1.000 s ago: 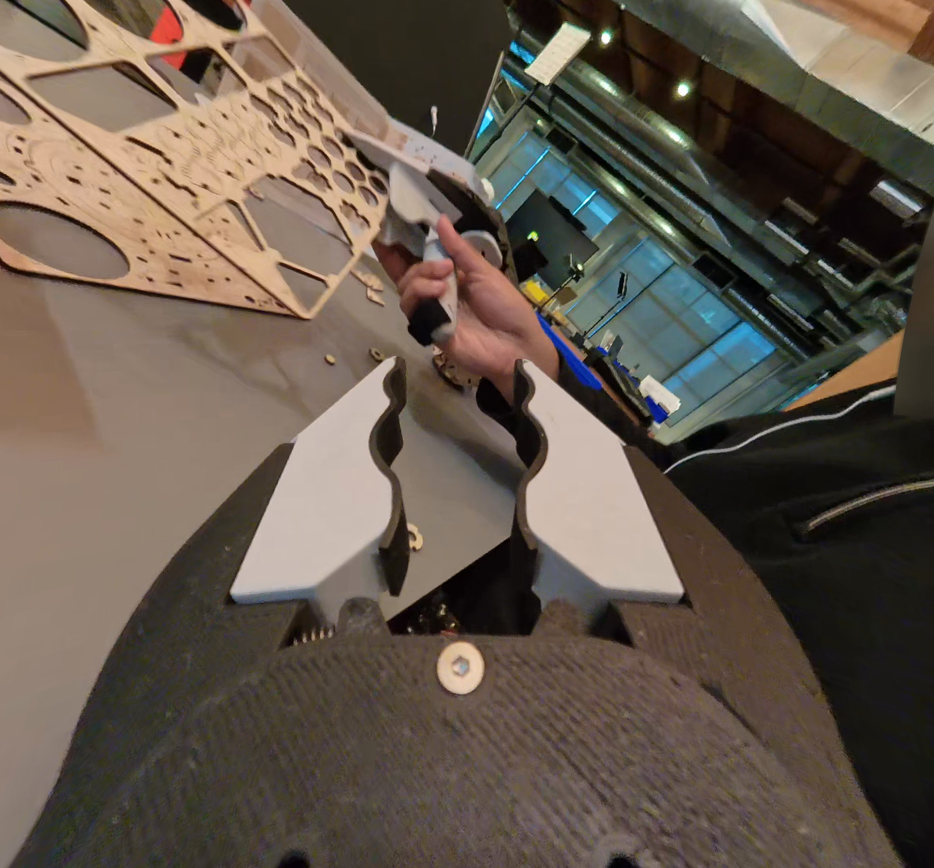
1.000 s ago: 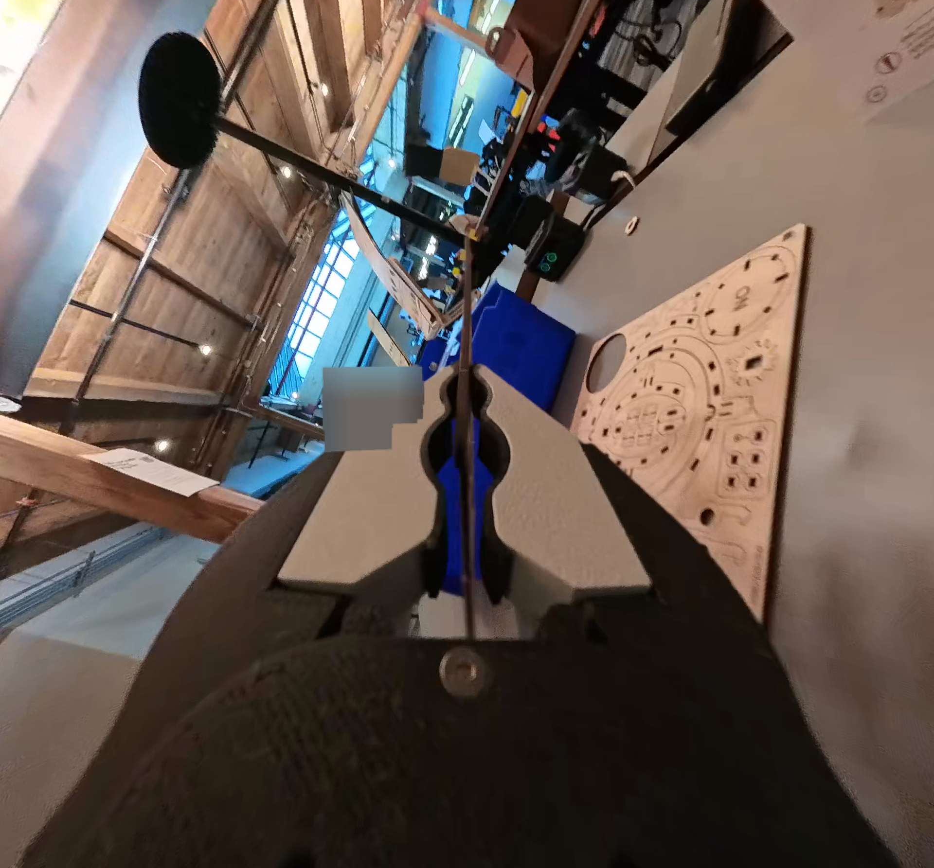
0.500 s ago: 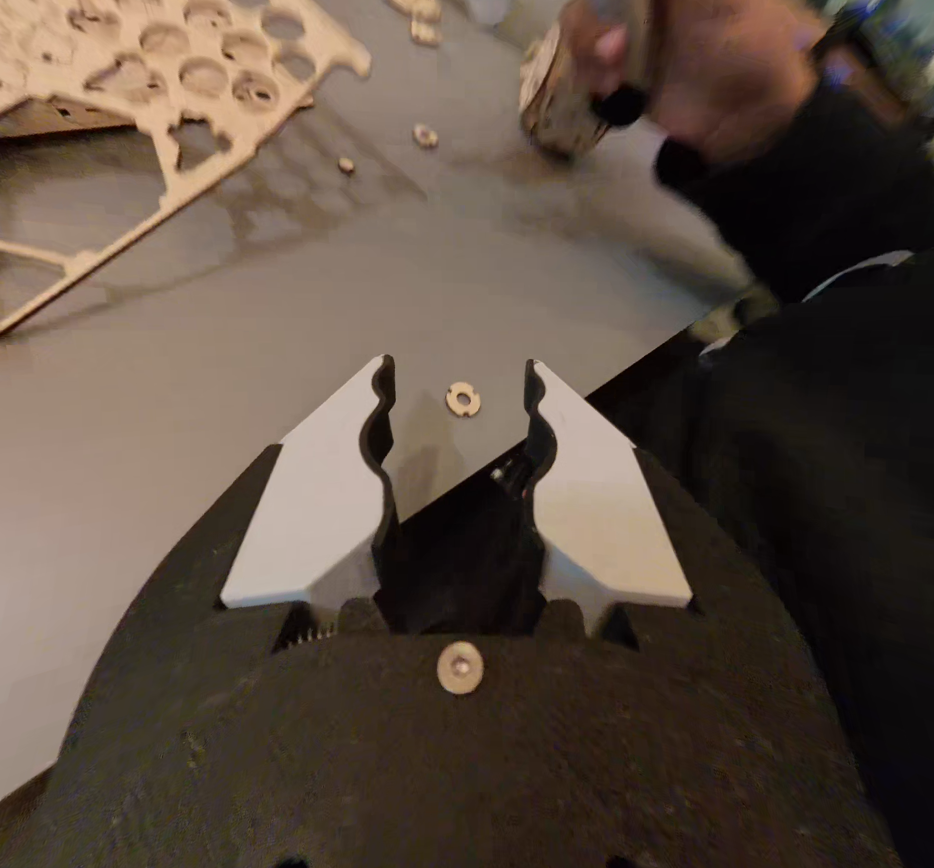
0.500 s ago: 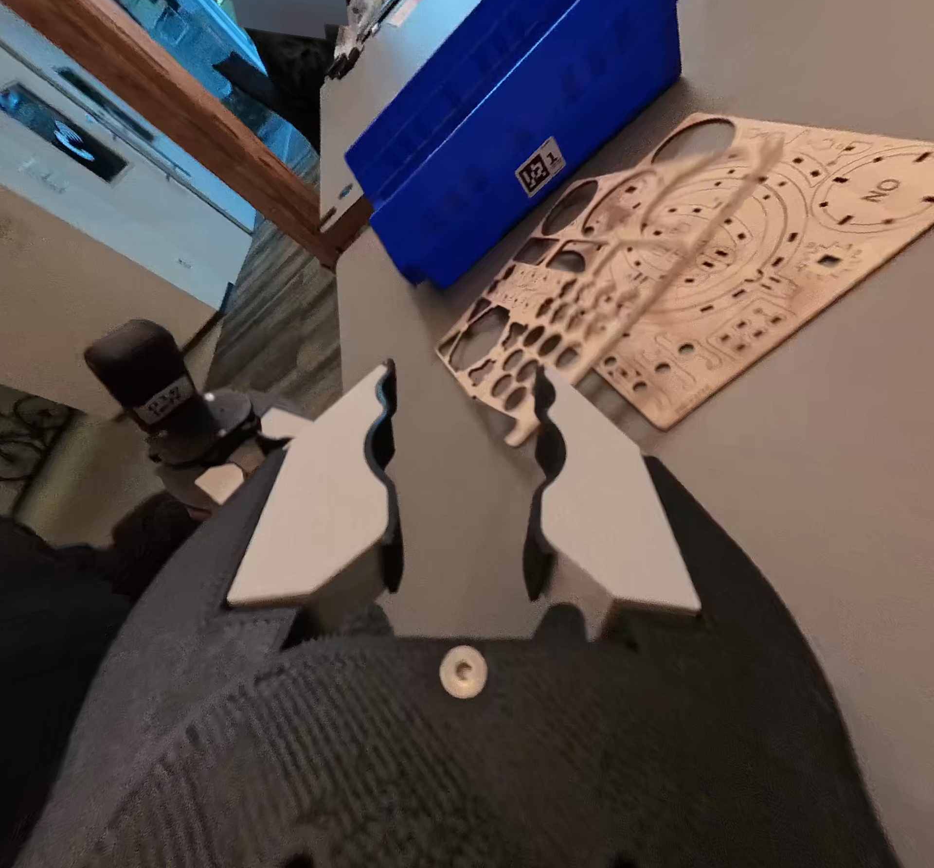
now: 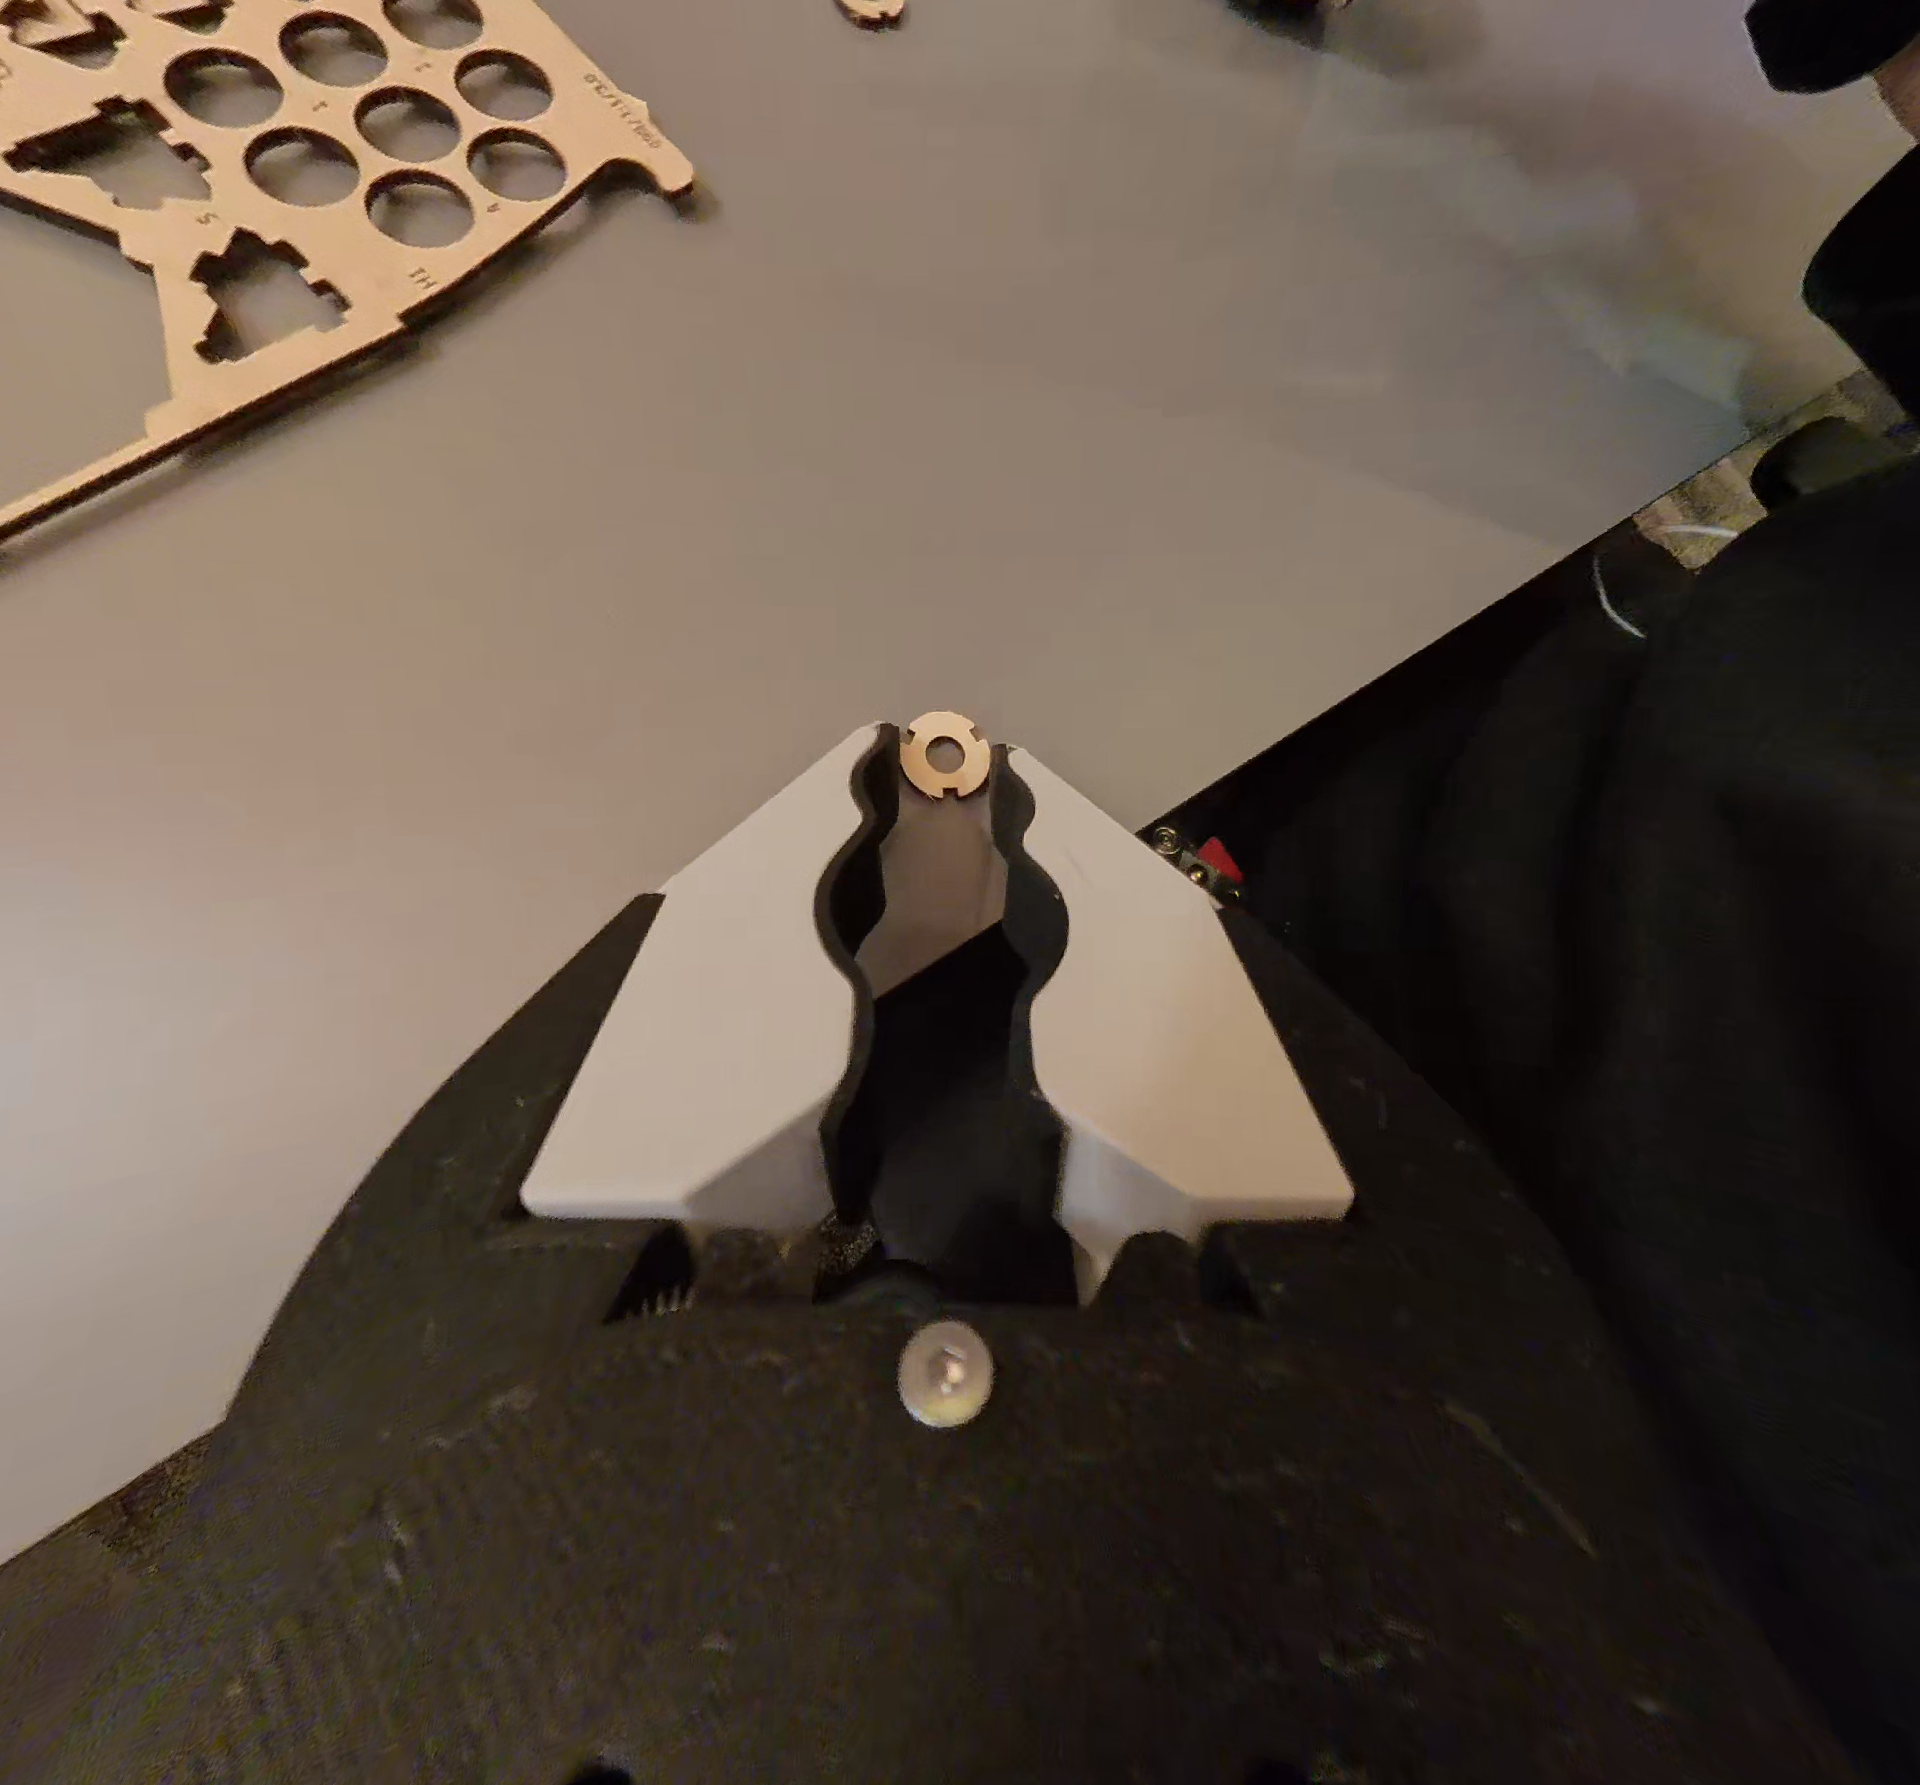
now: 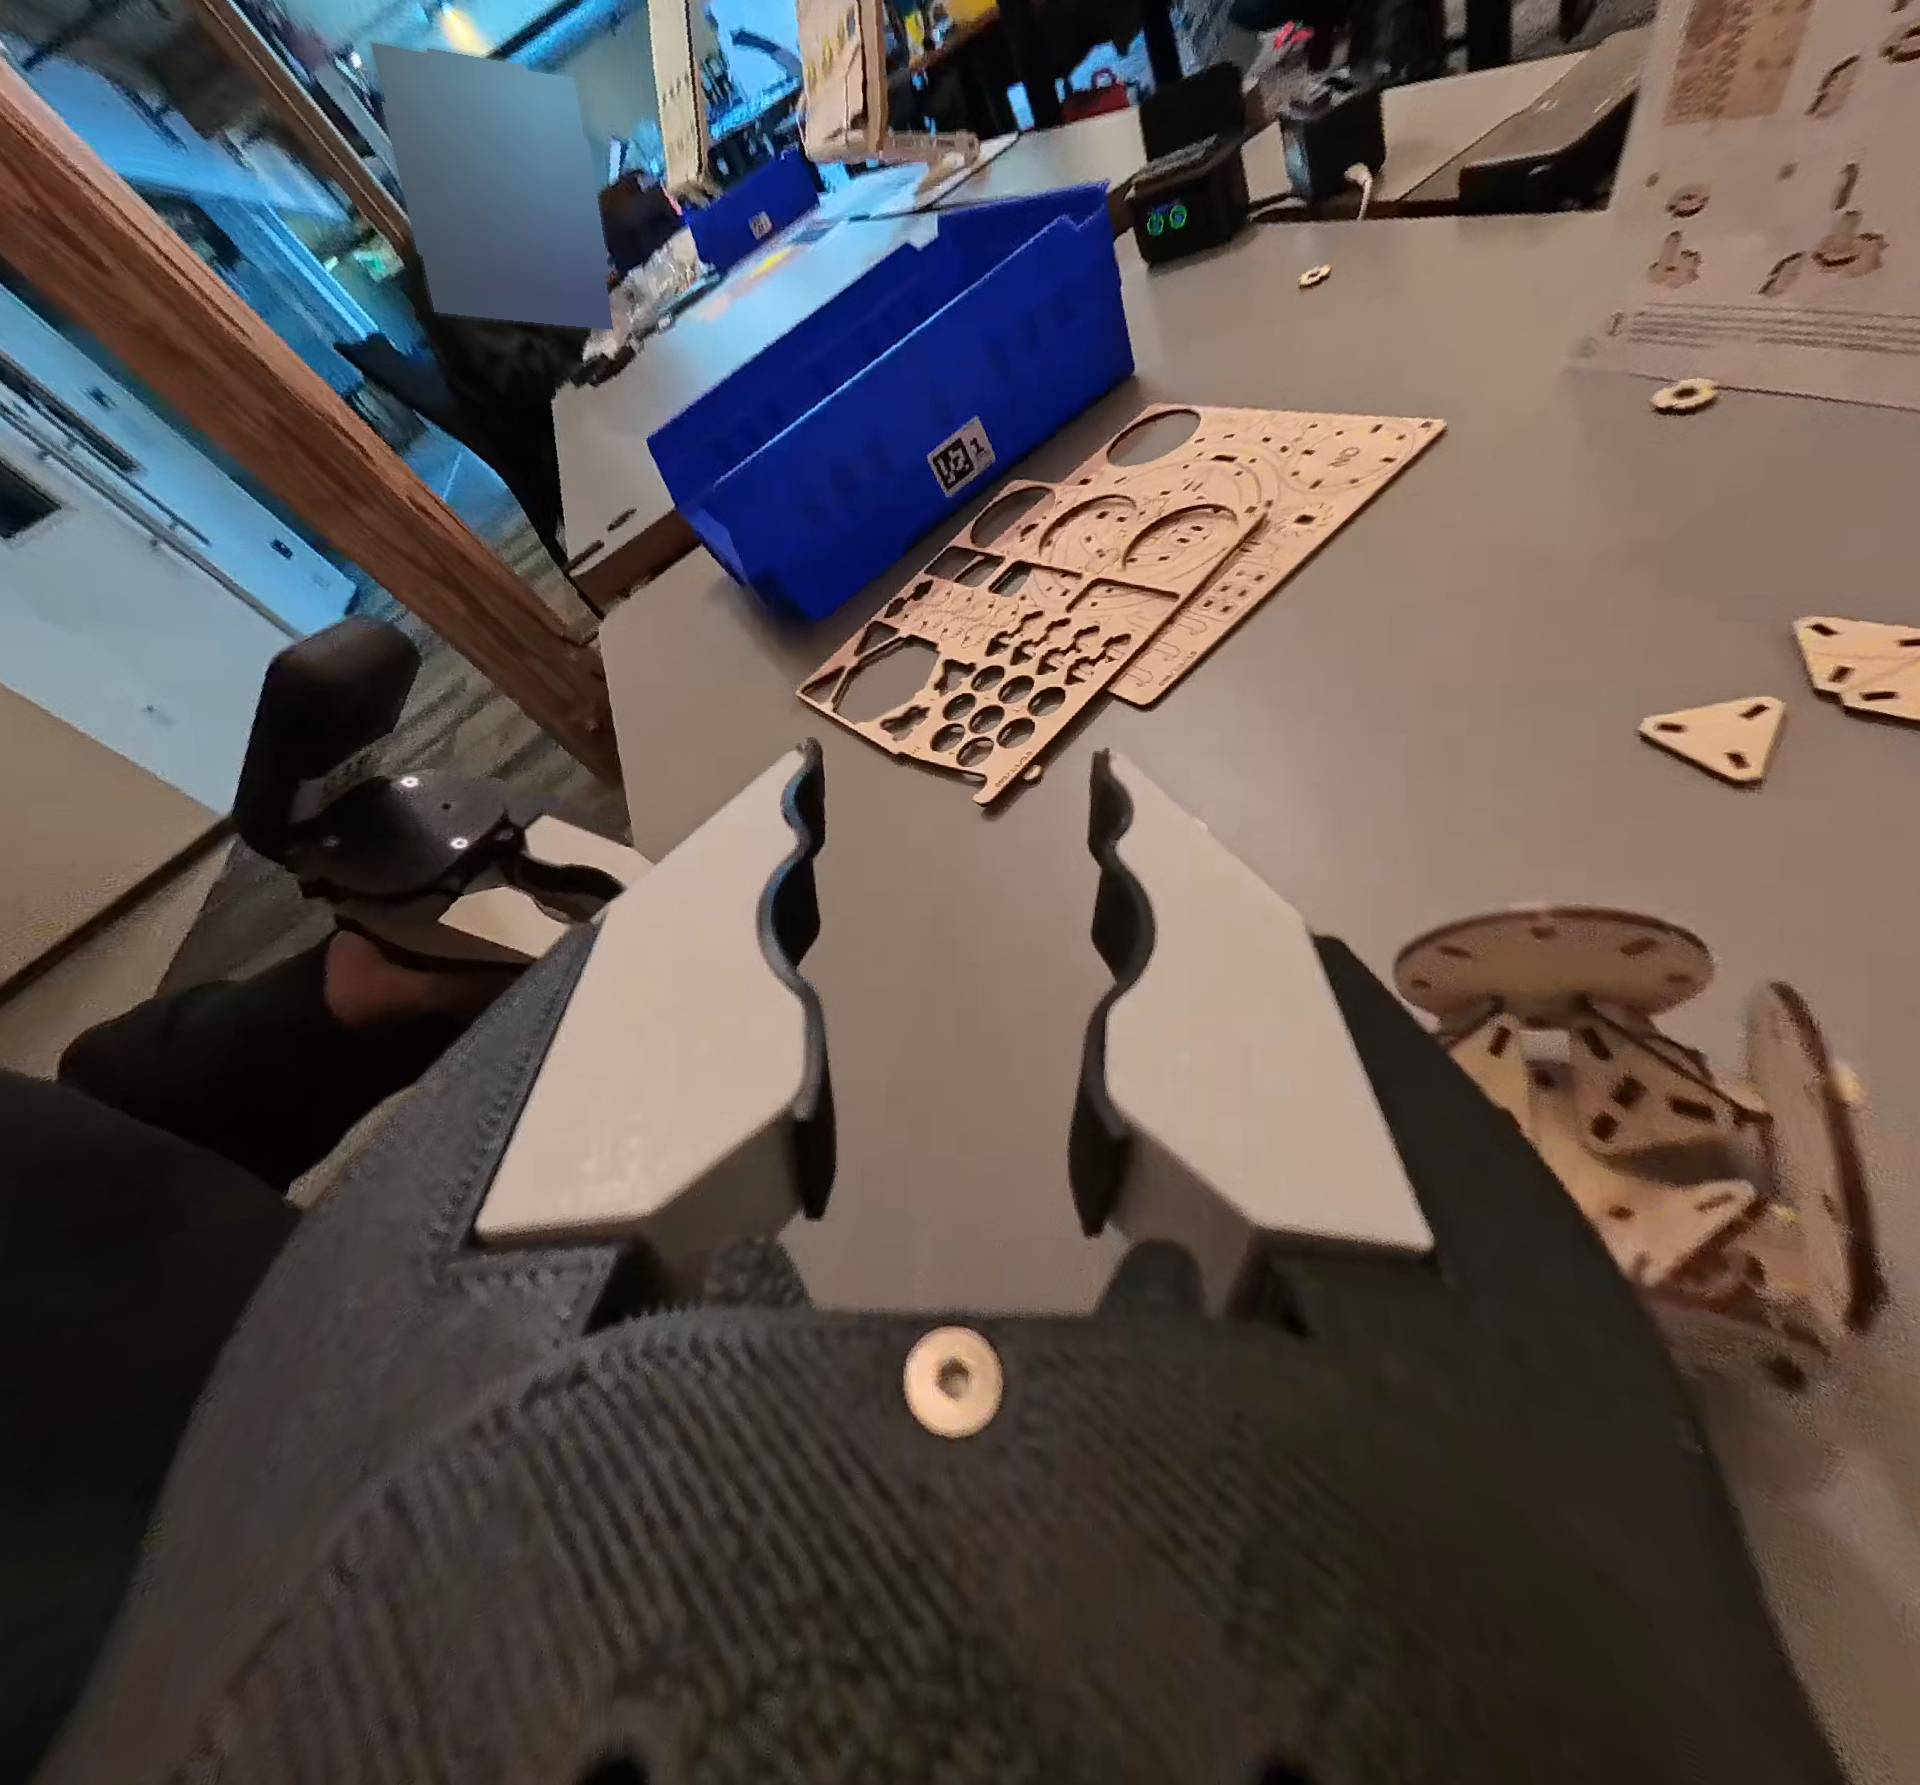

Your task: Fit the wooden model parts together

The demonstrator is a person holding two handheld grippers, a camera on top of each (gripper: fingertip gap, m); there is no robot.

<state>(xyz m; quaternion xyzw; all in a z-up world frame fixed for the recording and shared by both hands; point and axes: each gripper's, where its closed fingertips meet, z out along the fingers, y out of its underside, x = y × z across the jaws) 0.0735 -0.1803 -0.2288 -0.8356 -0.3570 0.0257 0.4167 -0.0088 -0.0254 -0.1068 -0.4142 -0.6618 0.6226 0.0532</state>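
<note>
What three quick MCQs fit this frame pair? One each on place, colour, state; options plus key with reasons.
1. Where is the small notched wooden ring?
A. inside the bin
B. between the fingertips of the left hand-held gripper
C. on the cut-out plywood sheet

2. What colour is the bin beyond that sheet?
A. red
B. green
C. blue

3. How do the jaws of the right hand-held gripper stand?
A. wide apart, nothing between them
B. shut on a wooden triangle
C. shut on a cable

Key: B, the ring sits at the left fingertips, over the grey table; C, its walls are plainly blue; A, only bare table shows between its fingers.
</note>
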